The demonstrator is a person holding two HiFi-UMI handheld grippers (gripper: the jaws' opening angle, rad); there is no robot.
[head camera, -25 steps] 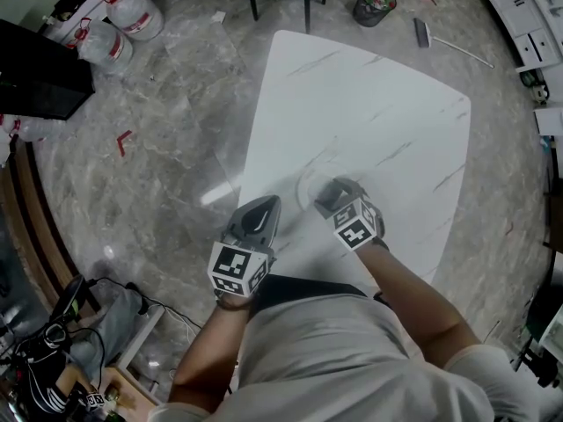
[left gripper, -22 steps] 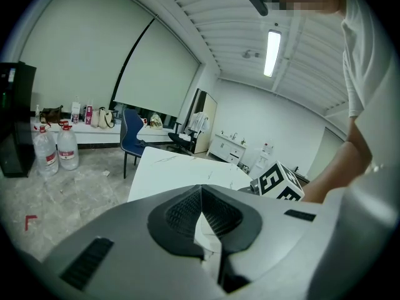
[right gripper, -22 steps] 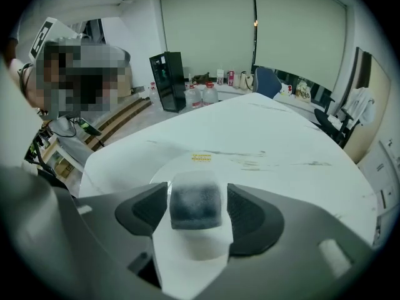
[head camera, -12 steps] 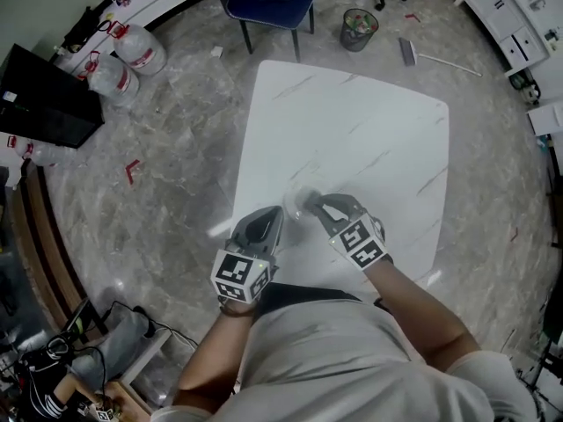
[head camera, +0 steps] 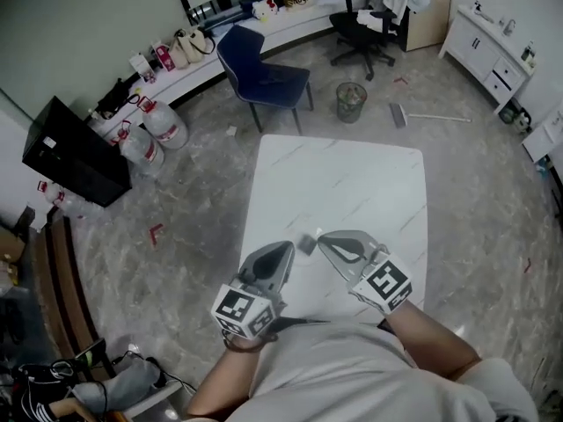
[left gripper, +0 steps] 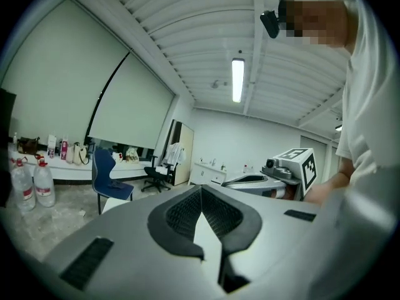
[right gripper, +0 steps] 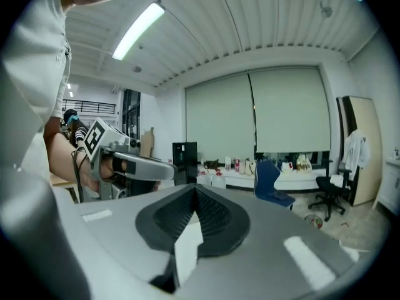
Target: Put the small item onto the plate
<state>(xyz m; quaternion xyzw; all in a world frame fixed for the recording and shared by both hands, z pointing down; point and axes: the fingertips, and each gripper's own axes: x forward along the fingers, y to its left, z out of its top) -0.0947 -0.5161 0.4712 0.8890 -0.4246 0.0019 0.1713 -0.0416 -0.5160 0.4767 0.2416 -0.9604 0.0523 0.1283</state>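
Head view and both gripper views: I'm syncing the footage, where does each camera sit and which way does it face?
Head view: on the person's head, looking steeply down at the table; shows the left gripper, right gripper and shirt.
Left gripper view: on the left gripper, facing across the room along its shut jaws; shows the shirt.
Right gripper view: on the right gripper, facing the blinds along its just-closed, empty jaws; shows the shirt.
Shared: the blue chair; each gripper view shows the other gripper.

A white tabletop [head camera: 352, 174] stands on a marbled floor [head camera: 193, 218]. Beyond it are a blue chair [head camera: 264, 73], a wire bin [head camera: 351, 101] and a black office chair [head camera: 362, 26]. 2 water jugs [head camera: 165, 123] stand at left.
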